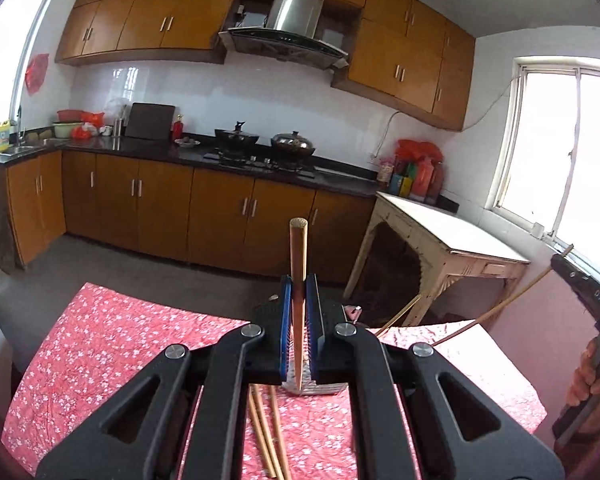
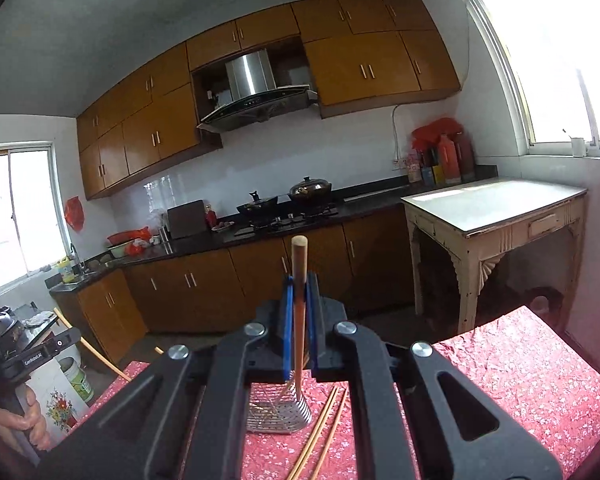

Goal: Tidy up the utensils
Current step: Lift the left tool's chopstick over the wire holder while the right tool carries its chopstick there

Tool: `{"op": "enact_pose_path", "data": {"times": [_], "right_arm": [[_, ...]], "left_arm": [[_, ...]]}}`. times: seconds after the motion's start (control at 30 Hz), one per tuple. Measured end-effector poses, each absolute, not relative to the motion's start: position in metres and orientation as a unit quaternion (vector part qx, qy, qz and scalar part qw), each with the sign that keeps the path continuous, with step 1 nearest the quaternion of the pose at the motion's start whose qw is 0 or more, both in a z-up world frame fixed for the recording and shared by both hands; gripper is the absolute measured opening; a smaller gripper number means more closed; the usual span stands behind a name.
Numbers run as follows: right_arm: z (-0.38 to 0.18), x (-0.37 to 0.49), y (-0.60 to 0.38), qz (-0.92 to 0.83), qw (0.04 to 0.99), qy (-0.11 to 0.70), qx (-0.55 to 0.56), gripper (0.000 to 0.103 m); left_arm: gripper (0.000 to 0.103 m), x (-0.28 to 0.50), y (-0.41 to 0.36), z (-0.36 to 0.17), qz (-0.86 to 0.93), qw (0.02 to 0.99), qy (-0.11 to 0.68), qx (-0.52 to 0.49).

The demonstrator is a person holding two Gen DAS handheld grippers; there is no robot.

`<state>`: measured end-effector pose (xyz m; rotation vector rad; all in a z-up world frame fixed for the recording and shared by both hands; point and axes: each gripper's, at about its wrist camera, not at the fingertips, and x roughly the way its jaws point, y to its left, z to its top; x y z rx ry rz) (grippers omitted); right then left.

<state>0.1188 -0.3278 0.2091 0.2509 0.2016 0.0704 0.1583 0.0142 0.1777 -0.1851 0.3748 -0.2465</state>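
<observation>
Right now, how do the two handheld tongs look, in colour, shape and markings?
Both the left tongs and the right tongs have black angular link arms with triangular cutouts, round silver pivot bolts and blue finger pads. Small white lettering marks each black body.

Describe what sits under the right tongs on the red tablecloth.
Under the right tongs: a metal wire skimmer head and loose wooden chopsticks on the red tablecloth. The tongs' black arms cover the chopsticks' ends and part of the skimmer head.

Wooden-handled wire skimmer upright; chopsticks seemingly flat on cloth
</observation>
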Motion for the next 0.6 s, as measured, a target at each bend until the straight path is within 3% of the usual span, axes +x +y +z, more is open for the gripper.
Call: {"op": "enact_pose_path", "data": {"times": [0.3,0.6], "right_arm": [[0.210,0.174,-0.298,0.054,0.983,0.115,0.131,0.007],[0.174,0.235,-0.274,0.053,0.981,0.149,0.110,0.007]], "left_arm": [[0.007,0.189,-0.029,0.203,-0.090,0.984,0.135,-0.073],[0.007,0.252,-0.040,0.170,-0.071,0.977,0.181,-0.090]]}}
